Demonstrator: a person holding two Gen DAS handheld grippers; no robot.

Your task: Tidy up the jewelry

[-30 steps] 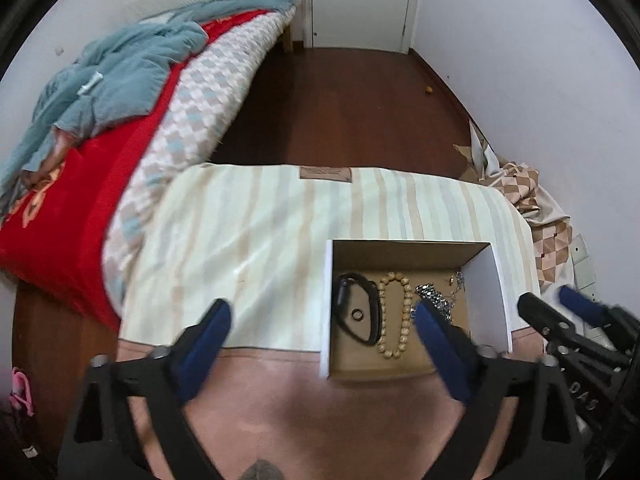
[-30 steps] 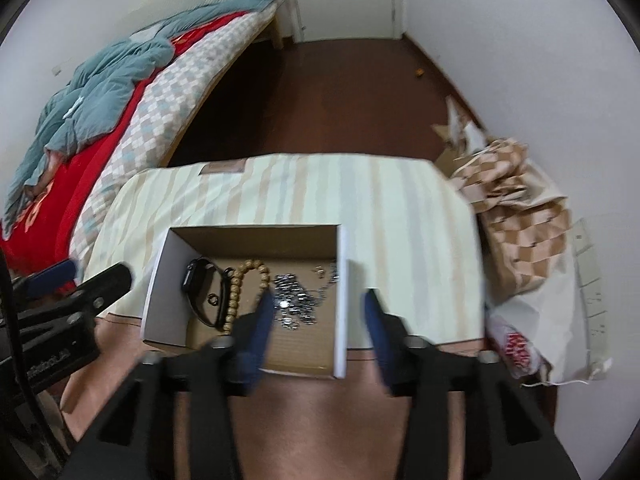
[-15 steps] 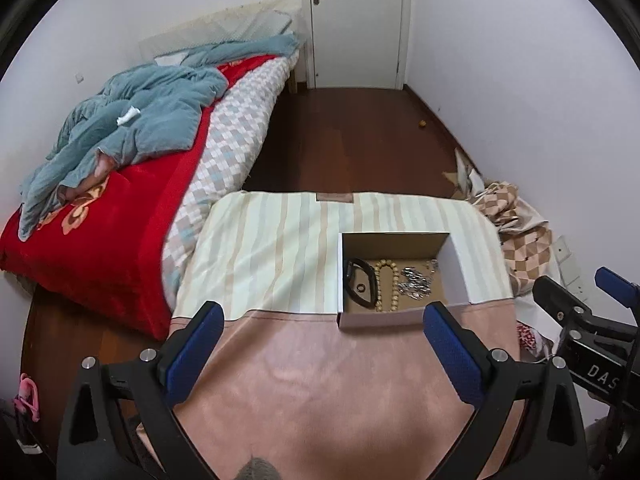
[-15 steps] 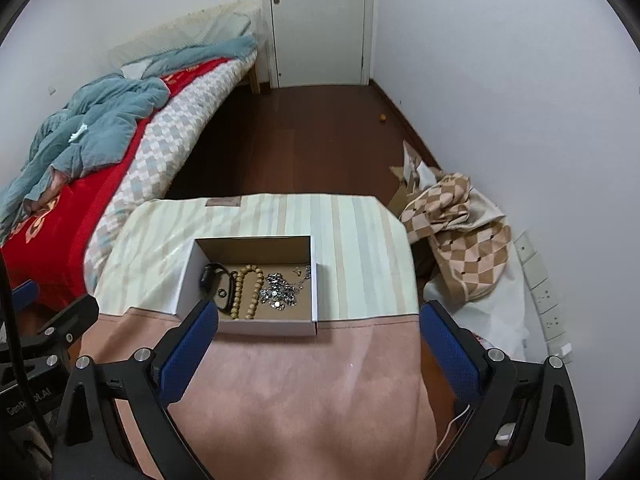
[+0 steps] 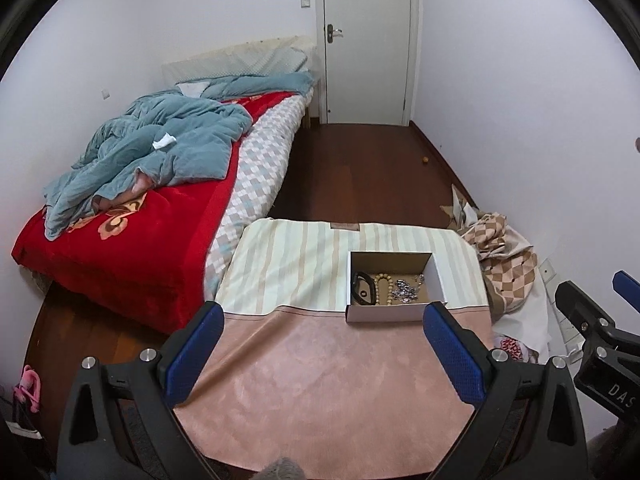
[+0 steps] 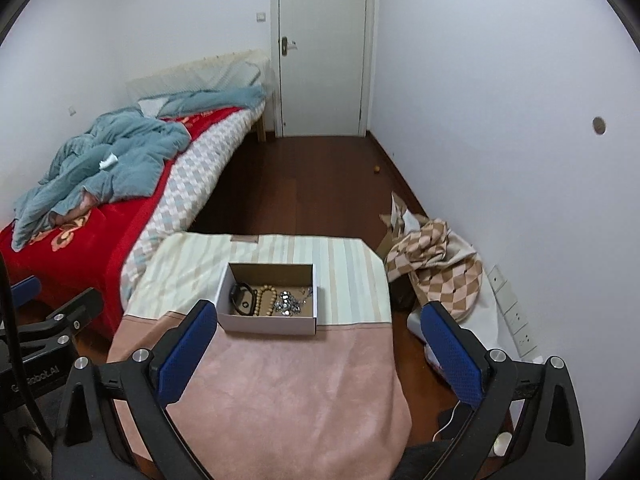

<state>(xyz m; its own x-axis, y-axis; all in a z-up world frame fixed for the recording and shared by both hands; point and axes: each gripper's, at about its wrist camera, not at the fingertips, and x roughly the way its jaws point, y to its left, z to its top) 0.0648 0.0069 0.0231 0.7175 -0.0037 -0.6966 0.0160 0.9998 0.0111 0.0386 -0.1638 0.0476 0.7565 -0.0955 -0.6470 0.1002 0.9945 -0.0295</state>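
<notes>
A small open cardboard box (image 5: 386, 314) (image 6: 272, 326) sits on the cloth-covered table (image 5: 320, 380) (image 6: 288, 384). In it lie a black watch (image 5: 361, 287) (image 6: 240, 298), a wooden bead bracelet (image 5: 383, 289) (image 6: 266, 299) and a tangle of silver jewelry (image 5: 405, 291) (image 6: 289, 303). My left gripper (image 5: 322, 354) is open and empty, held back well above the table's near part. My right gripper (image 6: 318, 346) is open and empty too, behind the box. The right gripper's side shows at the left wrist view's right edge.
A bed with a red blanket (image 5: 132, 228) and blue quilt (image 5: 160, 152) stands left of the table. Checked cloth and bags (image 6: 436, 268) lie by the right wall. Dark wood floor (image 5: 360, 172) runs to a white door (image 5: 366, 40).
Both grippers have pulled back and up from the box, which now looks small and far. The right gripper's jaws have opened wide. The jewelry stays in the box.
</notes>
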